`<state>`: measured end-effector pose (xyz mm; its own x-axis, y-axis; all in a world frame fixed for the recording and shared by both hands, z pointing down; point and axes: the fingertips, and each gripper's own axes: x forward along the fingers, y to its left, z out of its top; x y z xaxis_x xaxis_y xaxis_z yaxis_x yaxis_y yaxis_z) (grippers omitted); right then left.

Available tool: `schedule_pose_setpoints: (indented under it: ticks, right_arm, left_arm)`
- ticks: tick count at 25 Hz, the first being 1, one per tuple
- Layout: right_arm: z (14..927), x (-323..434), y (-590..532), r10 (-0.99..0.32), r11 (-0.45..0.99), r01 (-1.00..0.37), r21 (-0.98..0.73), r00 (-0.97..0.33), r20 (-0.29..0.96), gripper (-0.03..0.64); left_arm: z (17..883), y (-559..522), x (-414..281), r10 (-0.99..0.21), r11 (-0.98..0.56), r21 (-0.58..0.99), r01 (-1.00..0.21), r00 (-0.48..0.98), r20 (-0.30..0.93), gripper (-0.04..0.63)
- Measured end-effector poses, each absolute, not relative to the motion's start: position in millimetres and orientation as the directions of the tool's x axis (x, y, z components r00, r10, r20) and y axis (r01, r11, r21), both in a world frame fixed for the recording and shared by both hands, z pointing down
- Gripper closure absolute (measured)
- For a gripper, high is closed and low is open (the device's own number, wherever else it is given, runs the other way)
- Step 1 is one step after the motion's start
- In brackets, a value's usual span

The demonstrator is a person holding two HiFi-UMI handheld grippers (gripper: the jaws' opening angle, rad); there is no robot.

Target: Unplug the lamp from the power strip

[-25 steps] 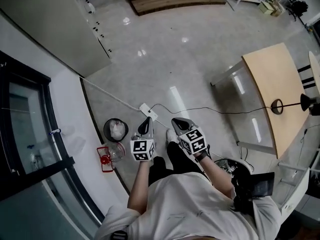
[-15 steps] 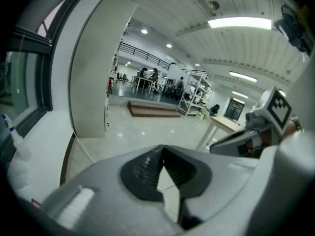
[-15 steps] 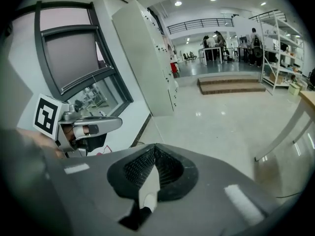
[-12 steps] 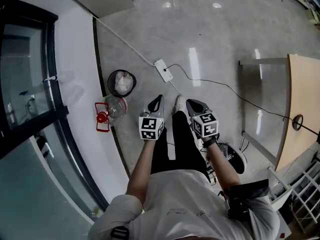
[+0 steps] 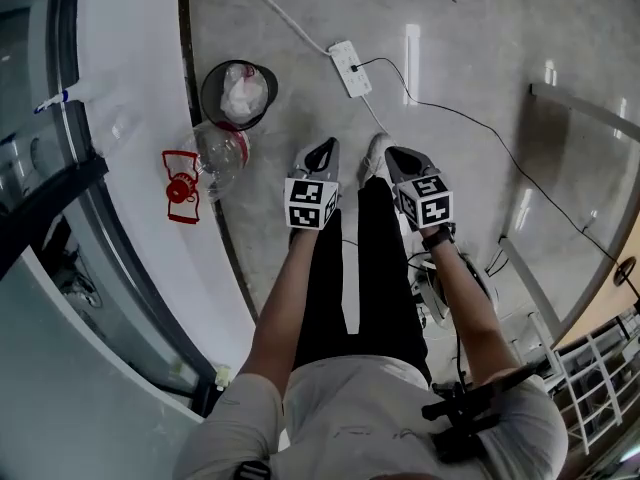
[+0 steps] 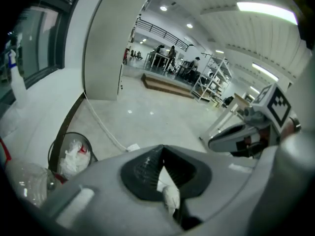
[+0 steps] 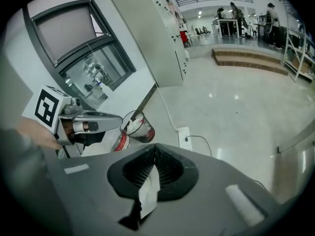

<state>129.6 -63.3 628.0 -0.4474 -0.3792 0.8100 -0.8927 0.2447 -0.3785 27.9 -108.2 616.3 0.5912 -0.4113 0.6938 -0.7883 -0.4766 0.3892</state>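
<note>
The power strip (image 5: 350, 68) is a white, oblong block lying flat on the pale glossy floor, slanted, with its own white lead (image 5: 290, 18) running off from its far end toward the upper left. A thin black cord (image 5: 455, 116) is still plugged into its right side near the middle, curls once just beside it and trails across the floor to the lower right. There it meets the lamp base (image 5: 628, 270), a small dark ring at the right edge.
</note>
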Motion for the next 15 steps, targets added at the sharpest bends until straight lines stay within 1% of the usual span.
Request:
schedule_pose_setpoints:
  ticks: [7, 12, 15]
  right_arm:
    - [728, 132, -71, -0.3, 0.325, -0.873, -0.363, -0.459, 0.836, 0.609]
    - [793, 124, -95, -0.285, 0.414, -0.852, -0.322, -0.457, 0.842, 0.609]
    - [835, 123, -119, -0.299, 0.431, -0.844, -0.319, -0.468, 0.832, 0.609]
  left_arm:
    - [727, -92, 26, -0.319, -0.437, 0.413, -0.799, 0.566, 0.76, 0.597]
    - [792, -107, 31, -0.297, -0.429, 0.43, -0.794, 0.574, 0.763, 0.597]
    - [835, -128, 40, -0.295, -0.429, 0.434, -0.792, 0.577, 0.762, 0.597]
